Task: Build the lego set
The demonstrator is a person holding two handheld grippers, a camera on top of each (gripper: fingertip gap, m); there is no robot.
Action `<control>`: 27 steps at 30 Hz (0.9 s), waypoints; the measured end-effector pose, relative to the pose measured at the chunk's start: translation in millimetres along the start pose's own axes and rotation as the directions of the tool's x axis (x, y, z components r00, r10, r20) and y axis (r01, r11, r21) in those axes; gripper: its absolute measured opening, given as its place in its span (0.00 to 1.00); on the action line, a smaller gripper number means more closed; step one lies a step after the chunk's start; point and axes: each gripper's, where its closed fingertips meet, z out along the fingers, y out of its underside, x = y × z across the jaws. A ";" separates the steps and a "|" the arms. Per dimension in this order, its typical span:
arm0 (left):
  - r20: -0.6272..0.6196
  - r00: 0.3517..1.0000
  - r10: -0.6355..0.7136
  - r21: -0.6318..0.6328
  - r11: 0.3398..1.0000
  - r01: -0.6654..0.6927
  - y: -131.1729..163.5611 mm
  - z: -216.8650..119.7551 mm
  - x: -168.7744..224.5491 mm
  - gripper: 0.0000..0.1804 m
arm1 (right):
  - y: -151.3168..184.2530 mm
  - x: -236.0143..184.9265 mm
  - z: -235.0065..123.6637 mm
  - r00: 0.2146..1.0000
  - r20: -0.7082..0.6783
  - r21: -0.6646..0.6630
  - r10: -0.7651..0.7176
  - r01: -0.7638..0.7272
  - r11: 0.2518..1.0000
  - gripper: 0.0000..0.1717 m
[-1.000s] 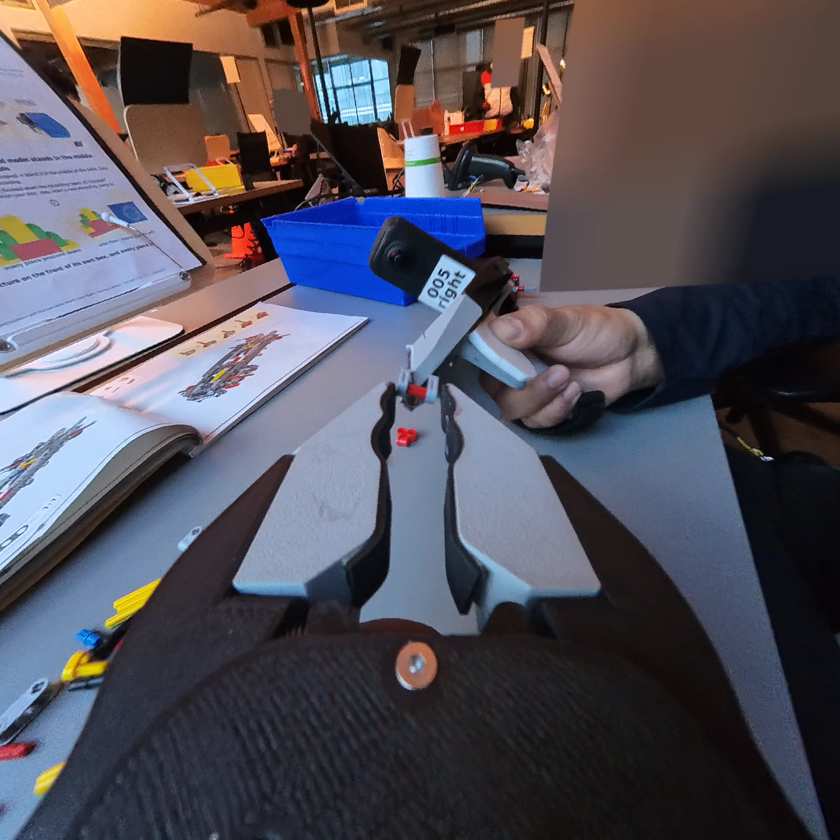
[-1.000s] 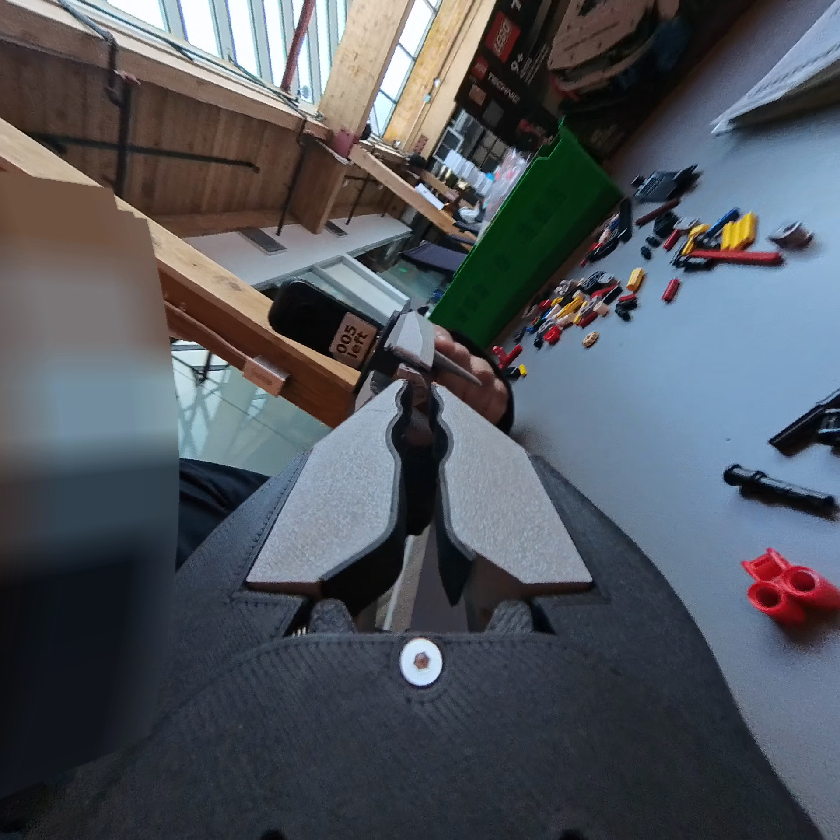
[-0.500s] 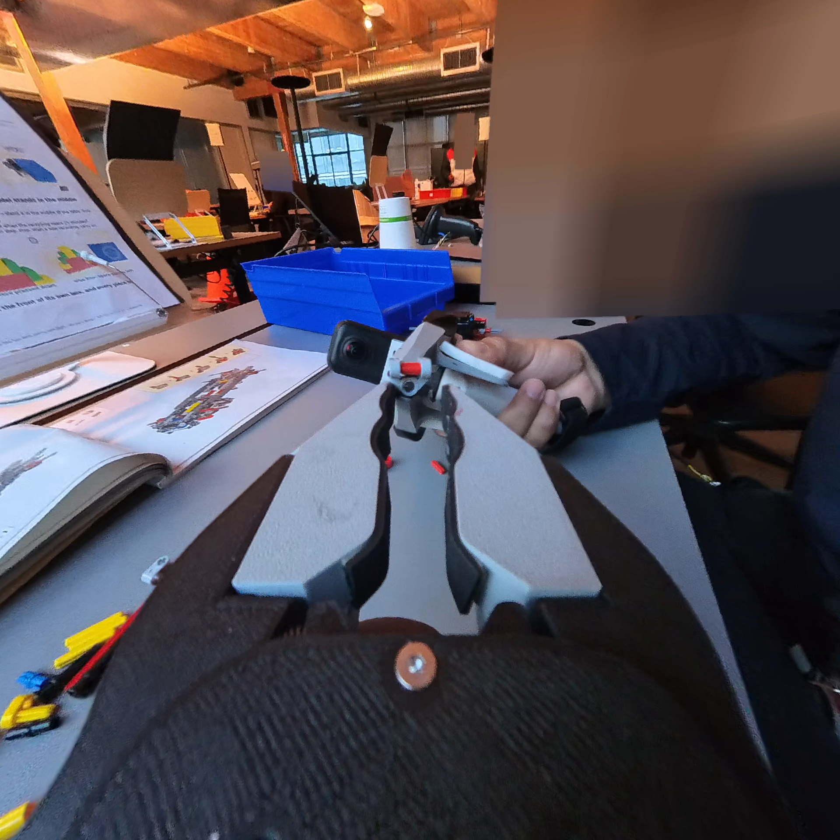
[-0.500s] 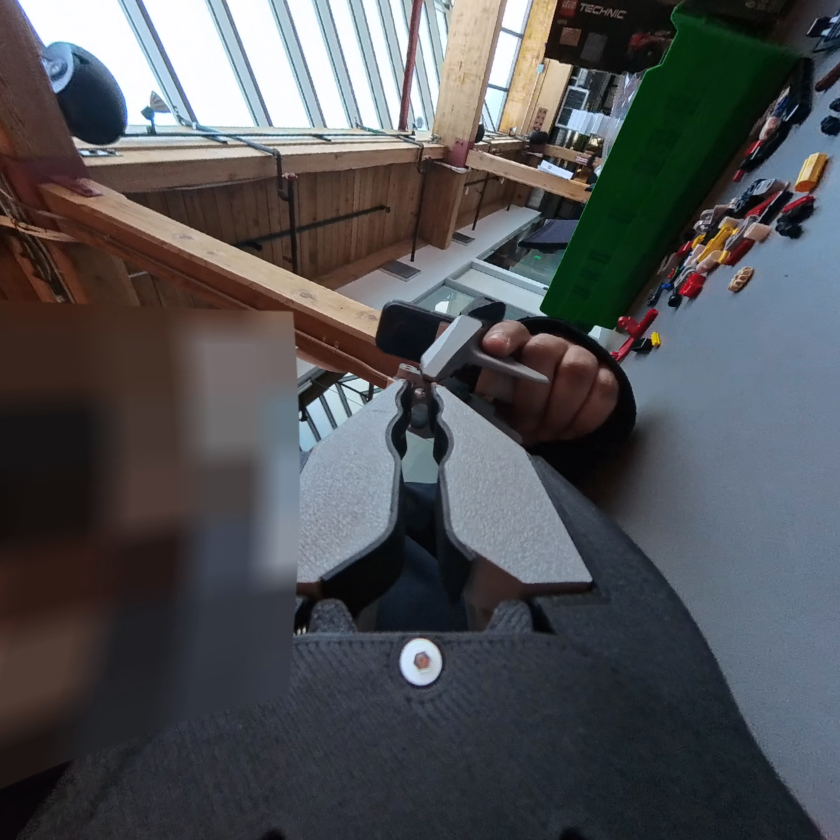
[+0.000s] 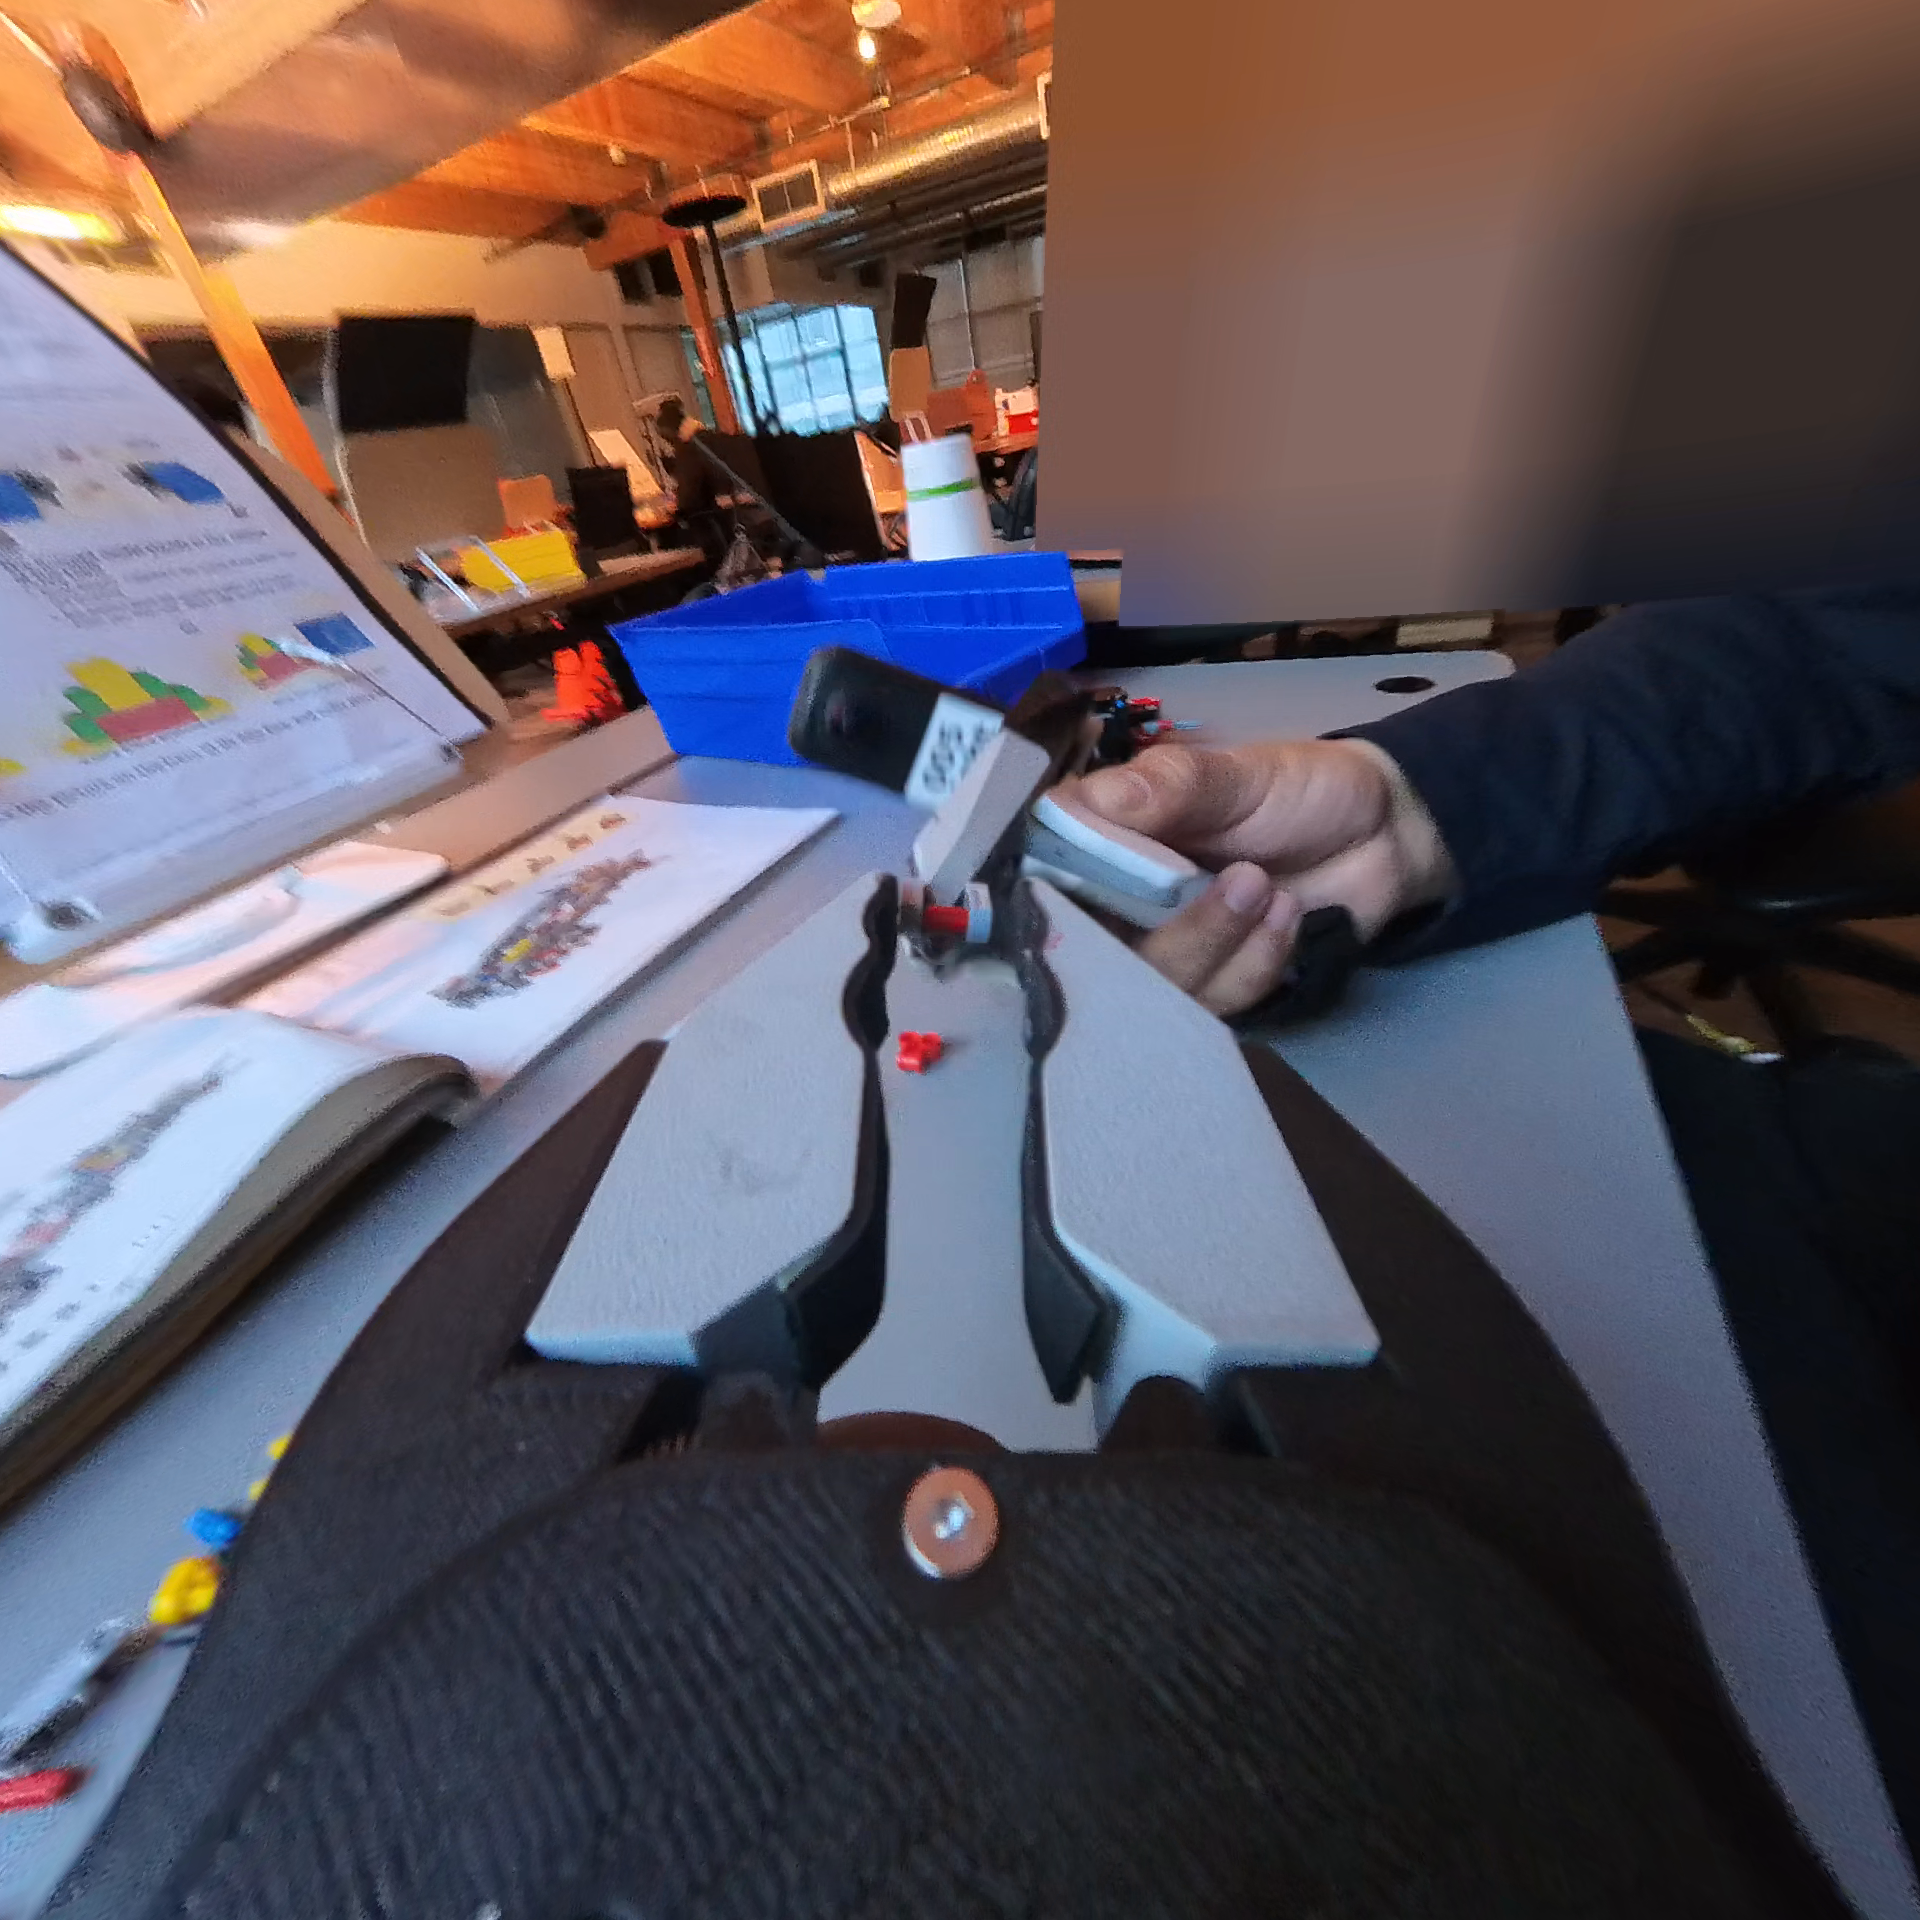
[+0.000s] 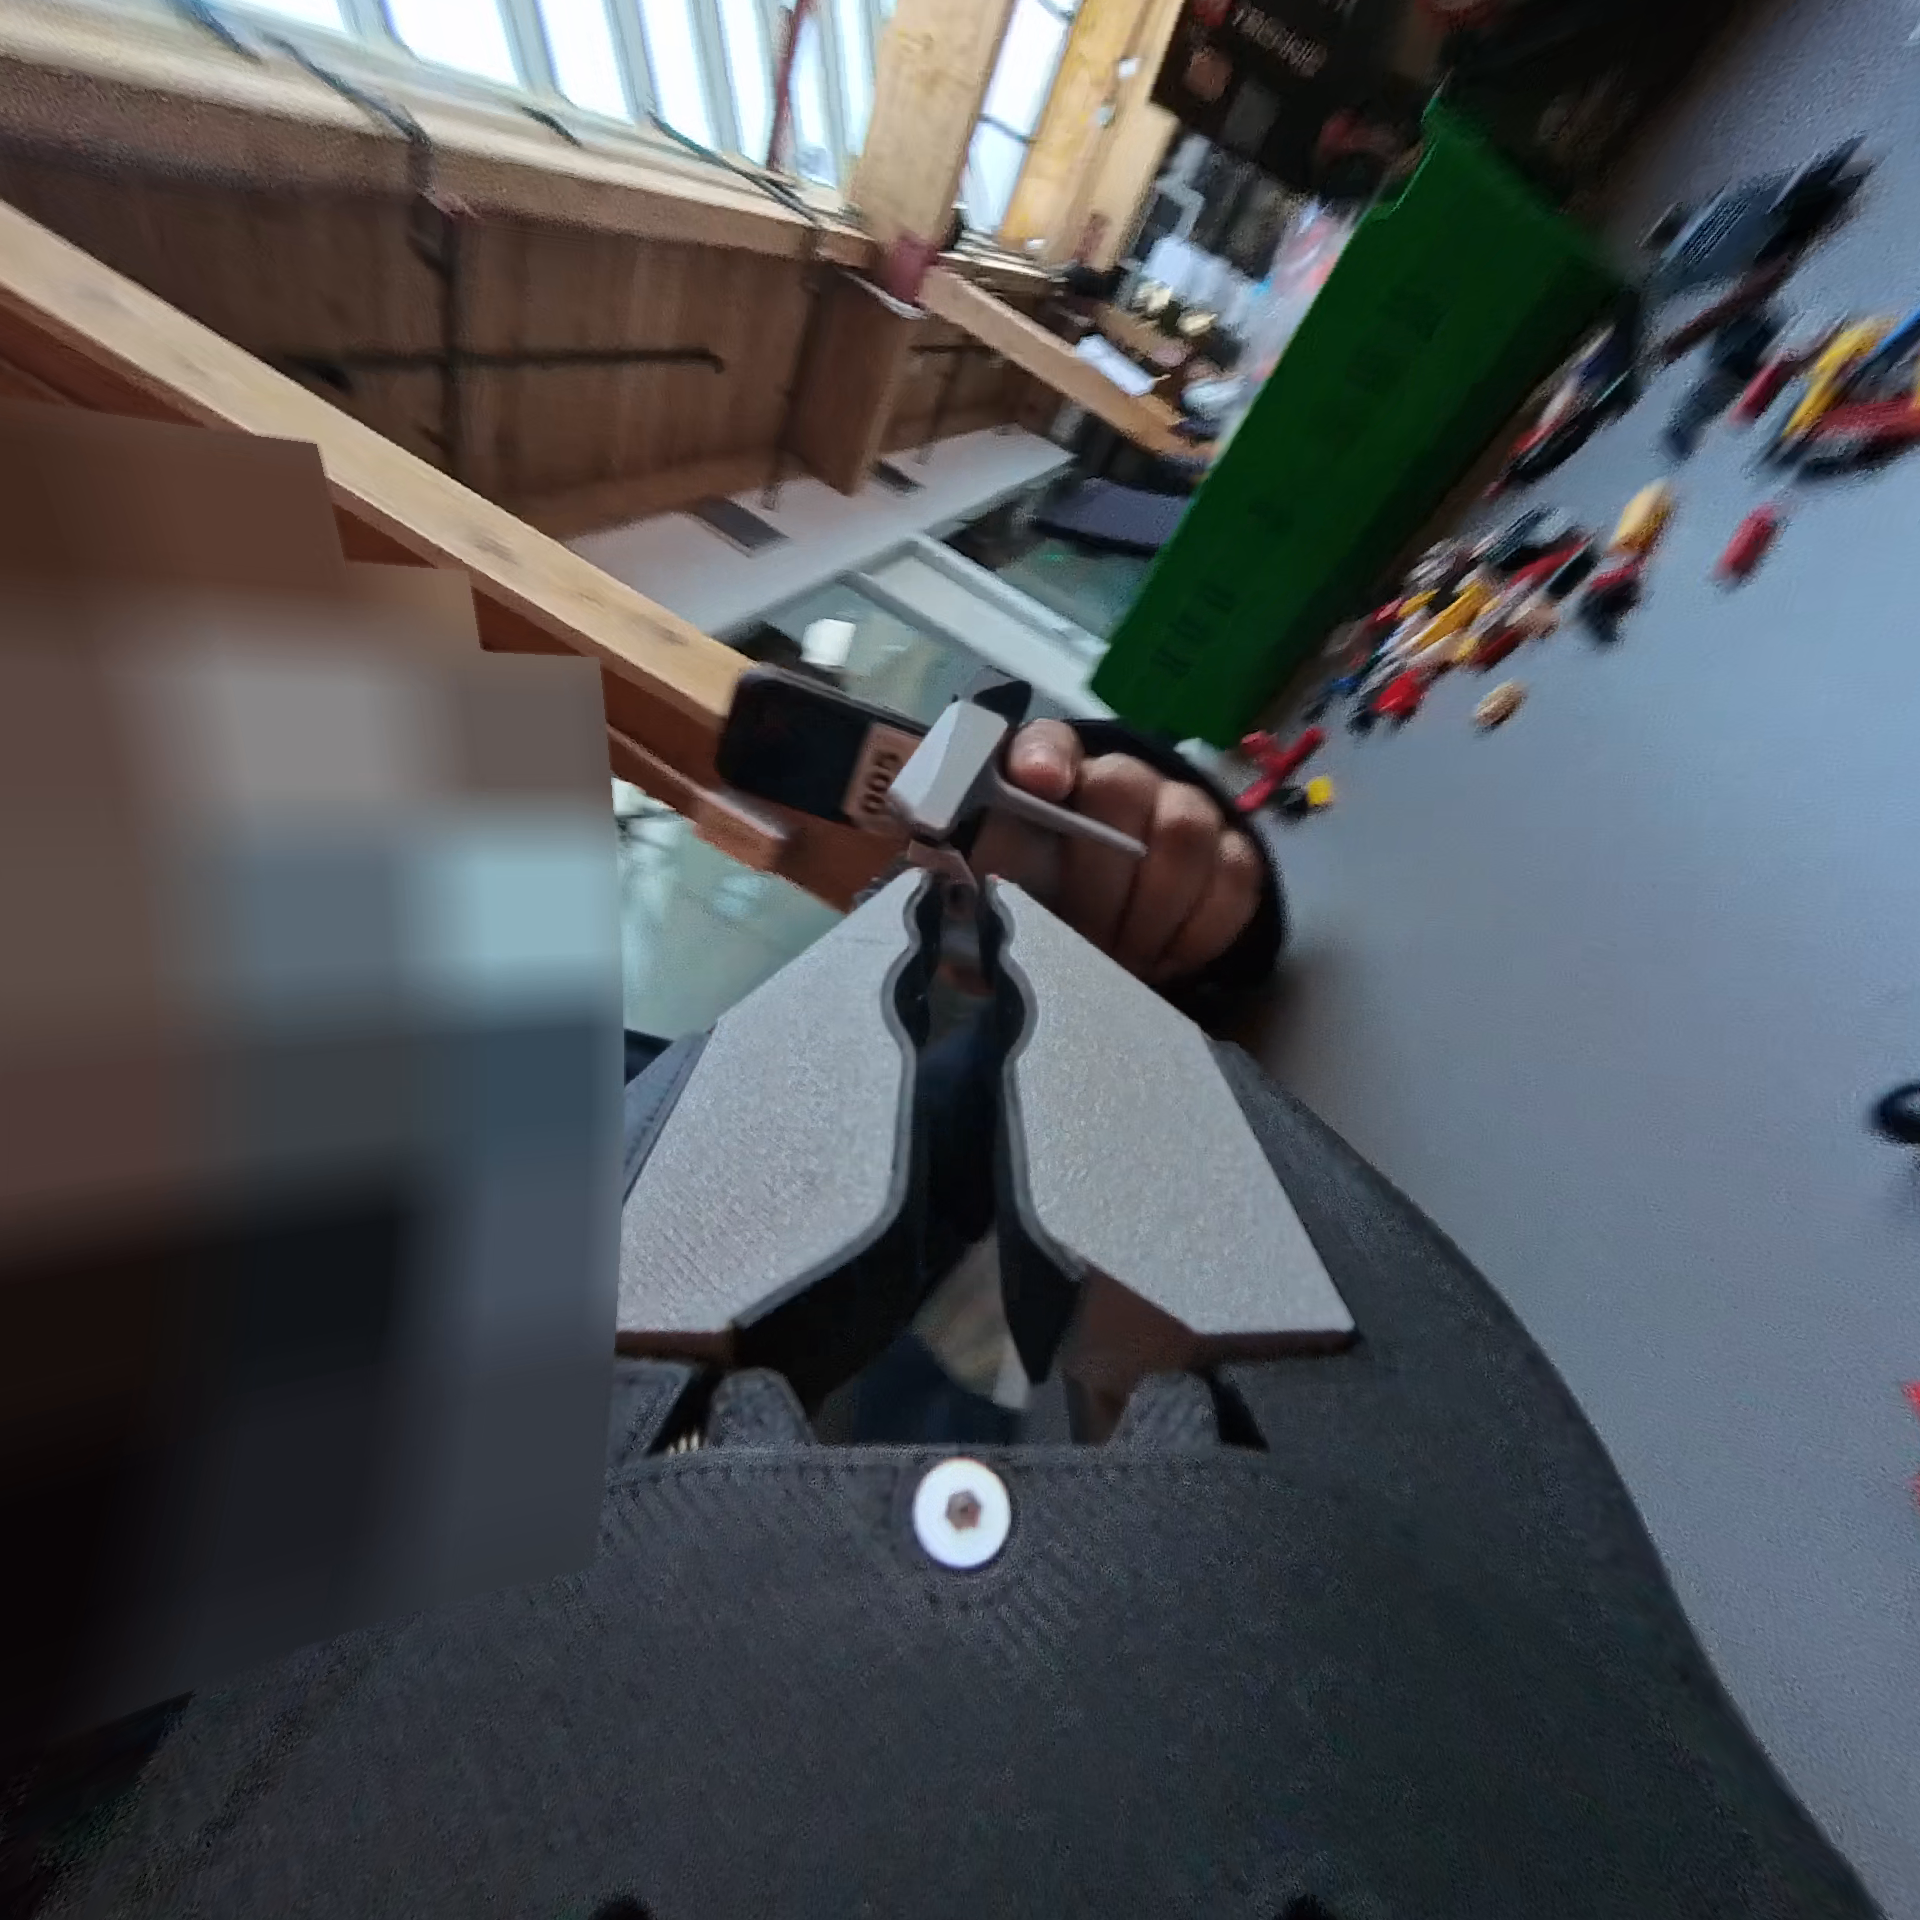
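Observation:
In the left wrist view my left gripper (image 5: 956, 925) is open above the grey table (image 5: 1455, 1143). The right gripper (image 5: 945, 920) reaches down from the upper right. Its tips sit between my left fingertips (image 5: 883, 935), shut on a small red pin (image 5: 943, 918). A thin gap shows between the left pad and the pin. A small loose red piece (image 5: 918, 1049) lies on the table just below. In the right wrist view my right gripper (image 6: 961, 909) is nearly closed on a small dark reddish piece, and the left gripper (image 6: 940, 847) points into its tips. Both views are blurred.
An open instruction booklet (image 5: 582, 914) and a propped printed sheet (image 5: 156, 582) are at the left. A blue bin (image 5: 831, 644) stands behind. Loose coloured pieces (image 5: 187, 1590) lie at the near left. A green bin (image 6: 1351, 436) and scattered pieces (image 6: 1475, 623) show in the right wrist view.
The right gripper lifted the red pin above my left fingertips half a second ago and has now come back down between them. My left jaw opening looks unchanged.

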 end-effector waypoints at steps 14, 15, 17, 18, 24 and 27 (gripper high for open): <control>-0.233 0.796 -0.559 -0.054 0.824 0.564 4.8 -6.0 -5.1 0.20 | -15.5 -18.1 -5.7 0.476 -0.290 -0.184 -0.830 0.823 0.537 0.02; -0.236 0.794 -0.560 -0.046 0.823 0.566 3.7 -4.8 -4.4 0.20 | -14.1 -15.9 -4.8 0.476 -0.287 -0.194 -0.831 0.821 0.537 0.02; -0.242 0.797 -0.553 -0.029 0.825 0.564 1.1 -2.7 -3.0 0.18 | -10.2 -14.9 -1.5 0.479 -0.274 -0.201 -0.834 0.819 0.537 0.02; -0.239 0.802 -0.547 -0.021 0.829 0.559 0.4 -1.9 -3.1 0.16 | -8.3 -14.3 0.3 0.477 -0.269 -0.208 -0.837 0.820 0.534 0.02; -0.139 0.898 -0.418 -0.003 0.907 0.422 2.1 -1.1 -7.0 0.05 | -11.3 -4.3 -1.8 0.457 -0.312 -0.254 -0.833 0.805 0.537 0.03; 0.003 0.940 -0.341 -0.026 0.940 0.341 10.4 -1.7 -21.7 0.05 | -17.9 9.7 -11.9 0.424 -0.375 -0.320 -0.824 0.776 0.544 0.02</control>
